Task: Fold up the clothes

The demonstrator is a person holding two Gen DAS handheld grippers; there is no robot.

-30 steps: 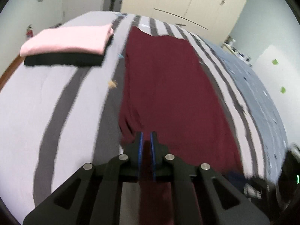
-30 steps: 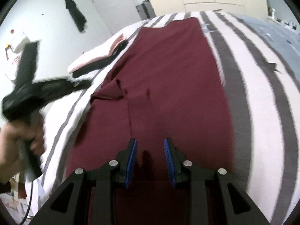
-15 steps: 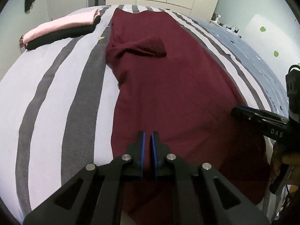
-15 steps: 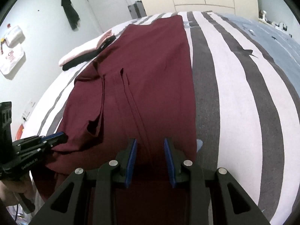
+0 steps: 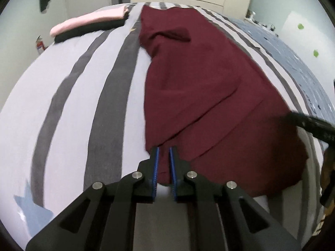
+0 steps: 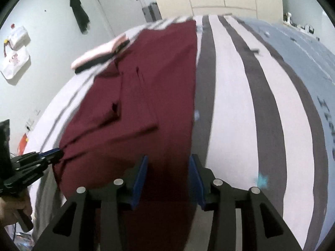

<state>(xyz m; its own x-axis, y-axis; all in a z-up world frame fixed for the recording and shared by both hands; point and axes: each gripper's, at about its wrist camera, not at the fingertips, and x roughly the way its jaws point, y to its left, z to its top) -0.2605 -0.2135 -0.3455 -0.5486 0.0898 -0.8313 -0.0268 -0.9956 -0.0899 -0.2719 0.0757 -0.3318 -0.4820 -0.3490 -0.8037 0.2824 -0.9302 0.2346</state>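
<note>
The maroon garment [image 5: 201, 87] is spread lengthwise on the striped bed [image 5: 69, 108], one long side already doubled inward. Its near left corner is pinched between the nearly closed left tongs [image 5: 164, 163], presumably to carry the fold. The right tongs [image 6: 168, 177] are held apart over the cloth, gripping nothing. Folded pink and black clothes [image 5: 90, 24] are stacked aside.

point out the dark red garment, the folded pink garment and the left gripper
dark red garment [image 5: 199, 79], left wrist view, middle of the cloth
folded pink garment [image 5: 90, 19], left wrist view, top face
left gripper [image 6: 59, 153], right wrist view, blue fingertips pinching the garment's corner
</note>
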